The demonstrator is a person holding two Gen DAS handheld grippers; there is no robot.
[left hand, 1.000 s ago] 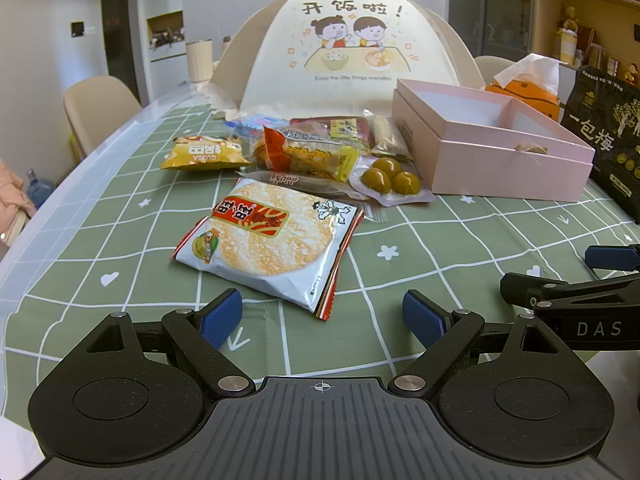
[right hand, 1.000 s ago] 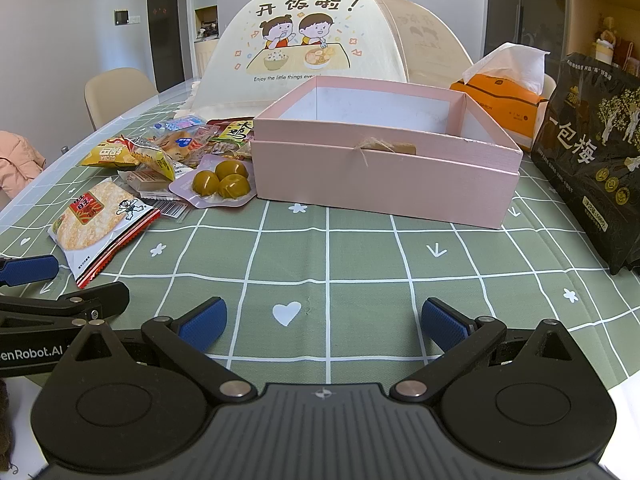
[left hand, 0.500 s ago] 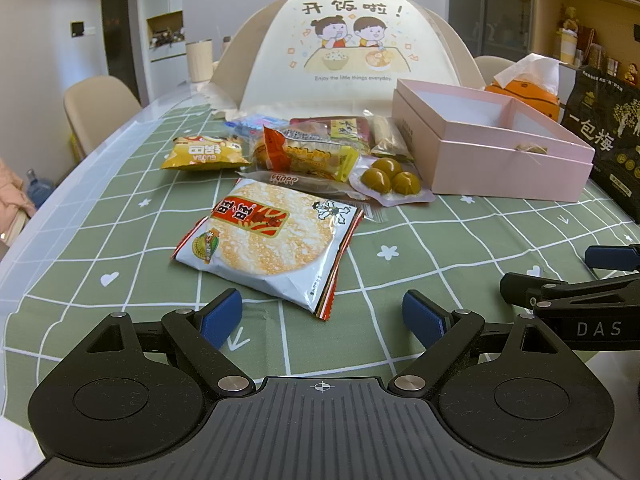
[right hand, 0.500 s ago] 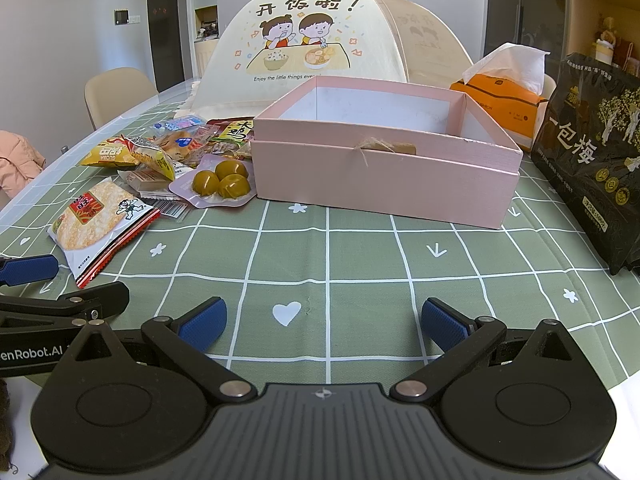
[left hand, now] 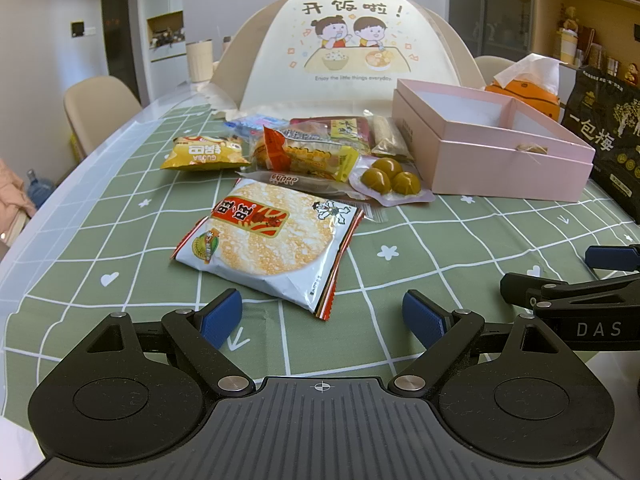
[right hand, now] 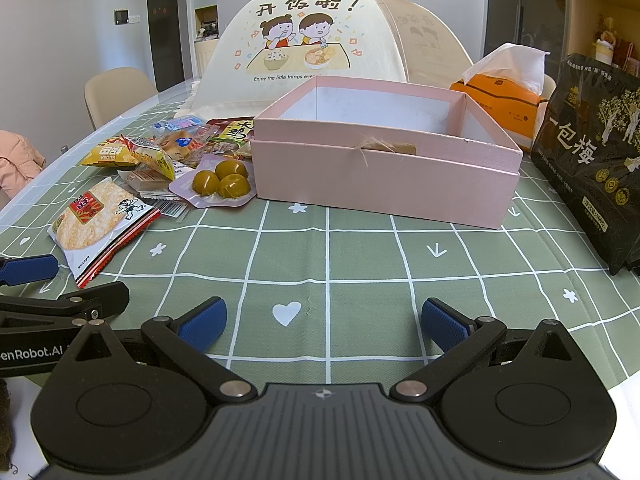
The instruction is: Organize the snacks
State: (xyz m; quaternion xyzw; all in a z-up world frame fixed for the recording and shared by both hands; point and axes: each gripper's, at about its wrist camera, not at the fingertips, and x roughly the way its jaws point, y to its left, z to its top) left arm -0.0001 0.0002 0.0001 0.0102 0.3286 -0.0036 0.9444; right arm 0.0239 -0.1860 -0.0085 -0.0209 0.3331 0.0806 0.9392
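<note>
The pink box (right hand: 384,176) is the largest task item, stiff card, open-topped, sitting at 12 o'clock from the right gripper (right hand: 323,322) and at 2 o'clock from the left gripper (left hand: 322,318). A divider shows inside it in the left view; both compartments look empty as far as their white walls show, though the floor is hidden from here. A twine tag hangs on its front wall.

The snacks lie in a loose heap just left of the box, on the green checked cloth (right hand: 360,264). The rice cracker pack (left hand: 266,240) is nearest, at 11 o'clock from the left gripper, just ahead of its fingertips. I judge it light, with a slick crinkly film and brittle contents, so a gentle pinch on the crimped end seam near the red edge seems safer than squeezing the middle. Behind it lie an orange-and-yellow pack (left hand: 308,156), a yellow bag (left hand: 204,154) and several smaller wrappers partly overlapping; these probably shift when one is pulled. The vacuum pack of three olive-coloured balls (left hand: 390,182) lies touching or nearly touching the box's front left corner; it looks denser and smooth, best taken by its flat pink rim.

Both grippers hover low over the cloth with jaws spread wide, holding nothing.
</note>
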